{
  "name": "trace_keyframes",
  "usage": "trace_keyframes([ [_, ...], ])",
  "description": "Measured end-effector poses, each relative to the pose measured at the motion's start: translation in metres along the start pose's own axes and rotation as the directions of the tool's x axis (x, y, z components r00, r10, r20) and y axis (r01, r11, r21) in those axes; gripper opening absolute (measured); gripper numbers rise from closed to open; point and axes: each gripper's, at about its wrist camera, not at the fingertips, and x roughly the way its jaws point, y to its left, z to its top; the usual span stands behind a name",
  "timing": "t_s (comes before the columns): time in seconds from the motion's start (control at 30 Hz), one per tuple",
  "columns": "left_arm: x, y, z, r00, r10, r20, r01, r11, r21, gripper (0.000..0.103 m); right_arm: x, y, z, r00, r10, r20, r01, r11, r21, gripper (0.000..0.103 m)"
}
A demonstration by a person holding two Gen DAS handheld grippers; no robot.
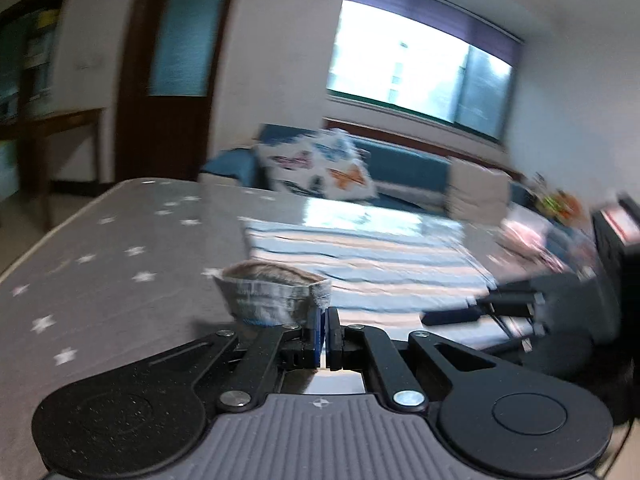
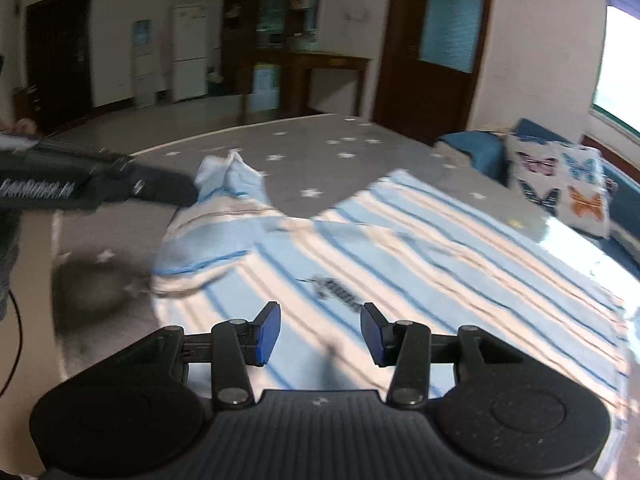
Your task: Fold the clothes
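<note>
My left gripper [image 1: 325,320] is clamped on the cuff of the sleeve [image 1: 276,294] of the striped shirt [image 2: 400,248], which lies spread on the grey star-patterned tablecloth [image 2: 320,148]. My right gripper [image 2: 320,332] hangs over the shirt with jaws apart, holding nothing.

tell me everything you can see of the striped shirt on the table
The striped shirt is soft knit-looking fabric in light blue, white and beige bands with thin darker blue lines and a small dark print on its front. It lies mostly flat on the grey star-patterned tablecloth. One sleeve is lifted, its cuff pinched in the shut left gripper. The right gripper is above the body, jaws apart, gripping nothing.
</note>
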Motion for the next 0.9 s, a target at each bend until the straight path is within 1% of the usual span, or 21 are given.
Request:
trace_keyframes([
  [0.07,0.007,-0.013,-0.005,0.999,-0.042,-0.025,0.043,0.997,0.056,0.002,-0.006,-0.012,-0.005,1.0,-0.028,-0.002,0.028,0.999,0.029,0.045],
  [0.13,0.014,-0.02,-0.011,0.994,-0.082,-0.07,0.089,0.991,0.098,0.002,-0.011,-0.022,-0.011,0.999,-0.05,-0.01,0.05,0.997,0.054,0.045],
  [0.23,0.023,-0.025,-0.022,0.979,-0.125,-0.158,0.145,0.982,0.124,0.003,-0.014,-0.03,-0.019,0.998,-0.064,-0.028,0.066,0.995,0.074,0.045],
  [0.33,0.027,-0.027,-0.031,0.966,-0.134,-0.22,0.169,0.974,0.151,0.005,-0.015,-0.035,-0.027,0.997,-0.069,-0.045,0.073,0.994,0.083,0.045],
  [0.4,0.024,-0.028,-0.032,0.961,-0.136,-0.24,0.181,0.967,0.18,0.005,-0.015,-0.035,-0.029,0.997,-0.066,-0.044,0.07,0.994,0.089,0.045],
  [0.5,0.014,-0.02,-0.024,0.973,-0.121,-0.197,0.161,0.966,0.203,0.005,-0.016,-0.032,-0.027,0.998,-0.05,-0.029,0.052,0.994,0.094,0.045],
  [0.57,0.014,-0.012,-0.014,0.983,-0.086,-0.161,0.118,0.973,0.196,0.005,-0.016,-0.03,-0.024,0.999,-0.032,-0.016,0.034,0.995,0.096,0.044],
  [0.63,0.023,-0.004,-0.004,0.989,-0.038,-0.144,0.064,0.982,0.176,0.005,-0.014,-0.023,-0.02,1.0,-0.003,-0.008,0.003,0.996,0.089,0.043],
  [0.7,0.034,0.003,0.003,0.989,0.003,-0.145,0.019,0.988,0.152,0.005,-0.009,-0.016,-0.016,1.0,0.03,-0.006,-0.029,0.997,0.078,0.043],
  [0.77,0.046,0.008,0.006,0.987,0.022,-0.156,-0.001,0.991,0.133,0.005,-0.004,-0.006,-0.013,0.998,0.062,-0.007,-0.062,0.997,0.056,0.04],
  [0.8,0.052,0.009,0.007,0.987,0.027,-0.161,-0.006,0.991,0.135,0.005,-0.001,-0.001,-0.012,0.997,0.079,-0.007,-0.079,0.996,0.041,0.036],
  [0.87,0.062,0.009,0.008,0.985,0.036,-0.168,-0.011,0.989,0.146,0.005,0.004,0.01,-0.01,0.995,0.104,-0.009,-0.104,0.994,0.016,0.033],
  [0.9,0.065,0.008,0.008,0.985,0.036,-0.17,-0.01,0.988,0.151,0.005,0.007,0.013,-0.01,0.994,0.112,-0.009,-0.112,0.994,0.008,0.029],
])
